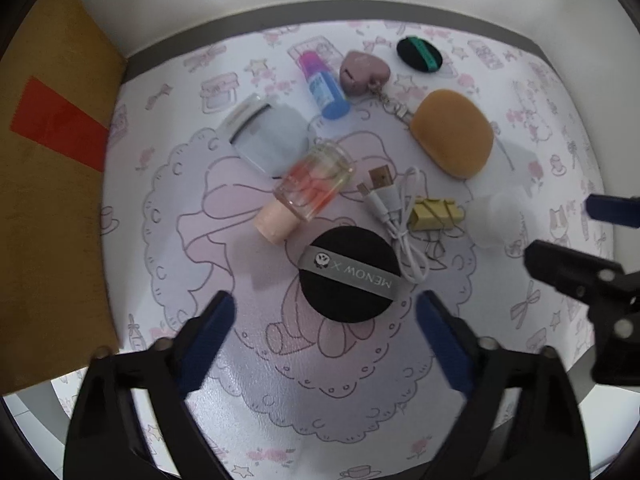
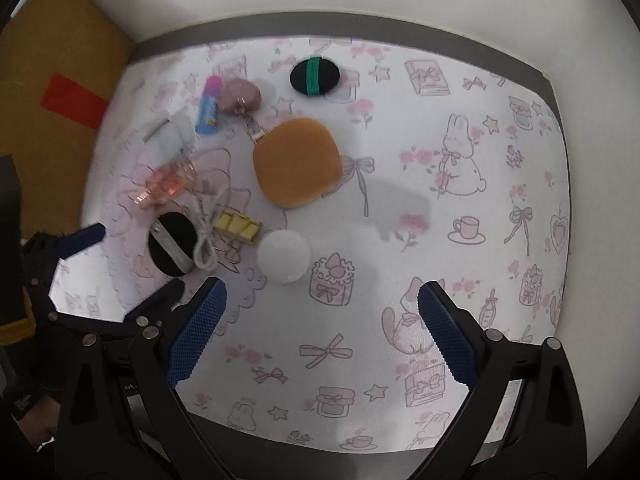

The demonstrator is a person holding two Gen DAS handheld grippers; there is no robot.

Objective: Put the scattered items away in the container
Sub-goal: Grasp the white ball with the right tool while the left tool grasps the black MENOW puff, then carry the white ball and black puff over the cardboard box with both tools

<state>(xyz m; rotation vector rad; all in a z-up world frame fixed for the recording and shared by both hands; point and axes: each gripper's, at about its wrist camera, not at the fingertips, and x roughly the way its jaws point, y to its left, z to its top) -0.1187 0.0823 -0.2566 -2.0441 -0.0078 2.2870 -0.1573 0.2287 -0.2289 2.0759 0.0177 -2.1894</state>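
- The left gripper (image 1: 326, 320), black-armed with blue ridged pads, points down at the tabletop (image 1: 360, 392), which is covered in a white mat printed with pink bows and rabbits; its jaws stand wide with nothing pressed between them
- Just beyond its tips lies a round black powder puff with a grey band (image 1: 347, 276), flat on the mat
- A clear glass bottle with a peach cap and reddish contents (image 1: 308, 190) lies on its side just far-left of that puff
- A coiled white USB cable (image 1: 394, 212) lies right of the bottle, touching a pale yellow binder clip (image 1: 436, 212)
- A translucent white round cap (image 1: 496, 220) sits right of the clip, near the right gripper's tip
- Farther off lie a pale blue and white flat case (image 1: 268, 136), a blue tube with a pink top (image 1: 322, 84), a mauve heart-shaped keyring (image 1: 364, 72), a tan rounded sponge (image 1: 454, 132) and a small black oval puff with a green band (image 1: 420, 54)
- The right gripper (image 2: 322, 330) also hangs above the mat, jaws wide and empty, over bare printed surface near the white cap (image 2: 284, 256)
- A brown cardboard box with a red patch (image 1: 52, 184), the container, stands at the left edge of the tabletop; none of the items can be seen inside it
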